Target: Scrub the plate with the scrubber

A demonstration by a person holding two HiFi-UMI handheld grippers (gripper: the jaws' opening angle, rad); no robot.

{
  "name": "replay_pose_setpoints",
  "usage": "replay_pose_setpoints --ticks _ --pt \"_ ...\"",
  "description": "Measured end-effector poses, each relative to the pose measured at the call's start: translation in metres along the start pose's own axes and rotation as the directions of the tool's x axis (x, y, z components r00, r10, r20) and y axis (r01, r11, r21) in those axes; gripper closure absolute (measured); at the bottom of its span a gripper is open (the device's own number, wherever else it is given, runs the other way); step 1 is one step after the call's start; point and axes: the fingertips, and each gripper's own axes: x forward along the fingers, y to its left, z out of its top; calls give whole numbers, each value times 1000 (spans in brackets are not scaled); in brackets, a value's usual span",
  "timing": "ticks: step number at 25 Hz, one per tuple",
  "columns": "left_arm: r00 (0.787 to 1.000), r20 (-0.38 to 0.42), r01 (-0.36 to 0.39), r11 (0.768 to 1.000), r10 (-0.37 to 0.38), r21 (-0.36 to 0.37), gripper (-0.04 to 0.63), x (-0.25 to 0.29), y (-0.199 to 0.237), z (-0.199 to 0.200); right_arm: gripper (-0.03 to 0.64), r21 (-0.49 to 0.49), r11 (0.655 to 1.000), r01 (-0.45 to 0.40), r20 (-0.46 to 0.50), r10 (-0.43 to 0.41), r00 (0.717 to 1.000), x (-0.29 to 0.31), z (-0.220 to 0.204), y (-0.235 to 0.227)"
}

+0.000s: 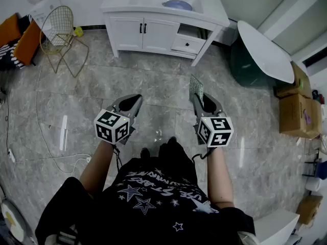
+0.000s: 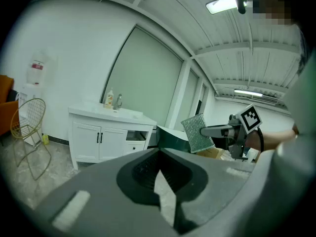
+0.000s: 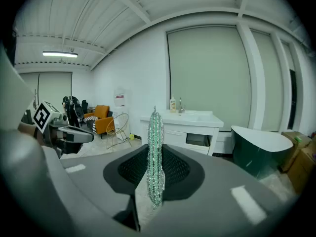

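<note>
A pale blue plate lies in the sink of a white vanity cabinet at the far wall. I stand a few steps back from it on the marble floor. My right gripper is shut on a green mesh scrubber, seen edge-on between the jaws in the right gripper view. My left gripper is shut with nothing in it, its jaws meeting at the tip. The left gripper view also shows the scrubber held by the right gripper. The plate is hidden inside the basin in both gripper views.
A gold wire chair and an orange armchair stand at the left. A dark green tub with a white top and cardboard boxes are at the right. A white cable trails on the floor. One vanity drawer is open.
</note>
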Motion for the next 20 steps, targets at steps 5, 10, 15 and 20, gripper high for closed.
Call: replay_pose_setpoints --ticks 5,10,15,20 --pt "1000 -9 -9 1000 9 -19 595 -2 2 -8 514 6 1000 -23 -19 24 1000 8 -6 4" --pt "999 -12 -30 998 29 -64 595 -9 9 -9 514 5 1000 -31 -11 31 999 11 2 6" --pt "999 35 -38 997 40 -62 595 -21 8 -3 514 34 999 -25 -8 26 1000 5 -9 13" --pt "998 35 -57 996 60 -75 595 -35 14 -13 514 29 999 -20 -10 20 1000 3 -12 23"
